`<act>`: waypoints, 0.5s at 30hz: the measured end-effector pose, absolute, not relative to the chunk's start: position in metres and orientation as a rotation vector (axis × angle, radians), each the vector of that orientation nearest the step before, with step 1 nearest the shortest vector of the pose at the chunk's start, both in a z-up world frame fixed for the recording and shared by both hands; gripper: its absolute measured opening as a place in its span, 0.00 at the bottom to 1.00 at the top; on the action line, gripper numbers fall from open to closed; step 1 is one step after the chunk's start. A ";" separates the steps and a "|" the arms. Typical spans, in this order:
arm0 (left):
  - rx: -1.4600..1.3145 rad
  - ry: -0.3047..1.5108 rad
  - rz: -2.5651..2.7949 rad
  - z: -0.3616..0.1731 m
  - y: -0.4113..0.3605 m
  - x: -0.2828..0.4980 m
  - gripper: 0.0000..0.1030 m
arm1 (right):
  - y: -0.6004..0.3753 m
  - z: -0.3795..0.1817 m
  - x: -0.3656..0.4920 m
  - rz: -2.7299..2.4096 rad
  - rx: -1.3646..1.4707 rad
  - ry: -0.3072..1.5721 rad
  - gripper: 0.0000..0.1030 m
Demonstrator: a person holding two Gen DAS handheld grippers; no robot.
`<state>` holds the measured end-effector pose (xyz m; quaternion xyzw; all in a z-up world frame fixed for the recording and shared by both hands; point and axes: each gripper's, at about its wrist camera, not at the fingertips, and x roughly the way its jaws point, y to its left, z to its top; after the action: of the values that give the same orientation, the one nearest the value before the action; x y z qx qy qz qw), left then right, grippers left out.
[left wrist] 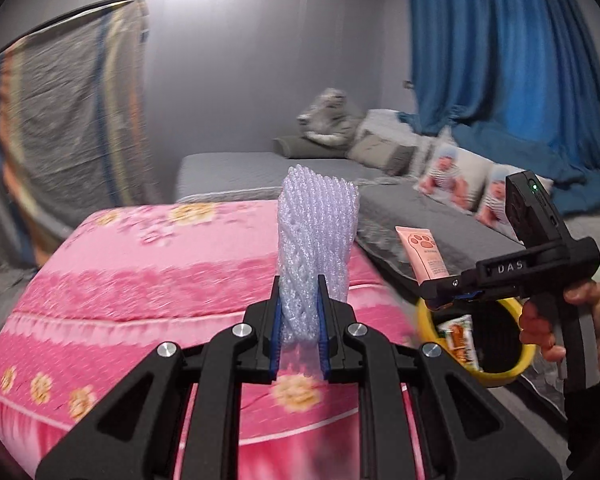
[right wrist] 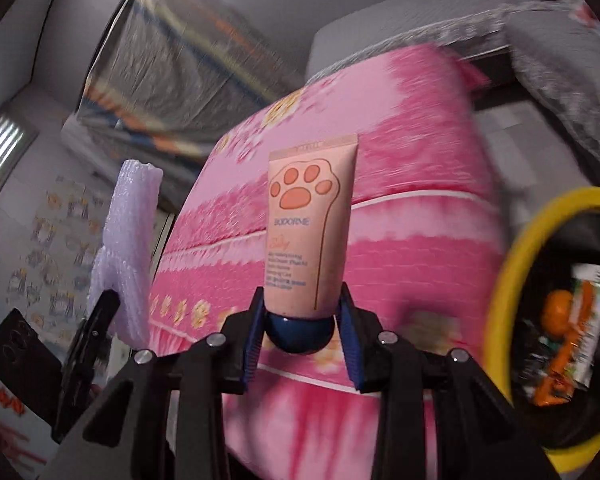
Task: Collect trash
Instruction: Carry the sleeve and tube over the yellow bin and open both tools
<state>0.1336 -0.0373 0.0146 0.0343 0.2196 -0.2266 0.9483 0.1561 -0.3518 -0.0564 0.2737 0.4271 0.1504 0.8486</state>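
My left gripper is shut on a white foam net sleeve, held upright above the pink bed; the sleeve also shows in the right wrist view. My right gripper is shut on a pink hand cream tube with a paw print and a dark blue cap, held upright. In the left wrist view the right gripper holds the tube just above a yellow-rimmed black trash bin. The bin holds an orange and white wrapper.
A pink flowered quilt covers the bed below both grippers. A grey bed with pillows and printed cushions lies behind. A blue curtain hangs at the right. A striped cloth hangs at the left.
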 end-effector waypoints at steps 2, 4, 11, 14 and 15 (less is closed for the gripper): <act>0.102 0.438 -0.515 0.017 -0.067 0.134 0.13 | -0.382 -0.061 0.139 0.231 0.595 0.866 0.31; 0.126 0.440 -0.585 0.017 -0.099 0.134 0.13 | -0.414 -0.069 0.121 0.141 0.631 0.844 0.31; 0.146 0.497 -0.783 0.003 -0.191 0.142 0.13 | -0.484 -0.101 0.093 -0.055 0.701 0.853 0.31; 0.141 0.550 -0.830 -0.009 -0.223 0.149 0.13 | -0.494 -0.112 0.090 -0.090 0.726 0.857 0.31; 0.143 0.560 -0.835 -0.013 -0.231 0.152 0.13 | -0.498 -0.116 0.087 -0.099 0.736 0.860 0.31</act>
<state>0.1519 -0.2309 -0.0132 0.0683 0.2681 -0.3999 0.8738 0.0871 -0.4976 -0.1163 0.3486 0.4071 -0.0467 0.8430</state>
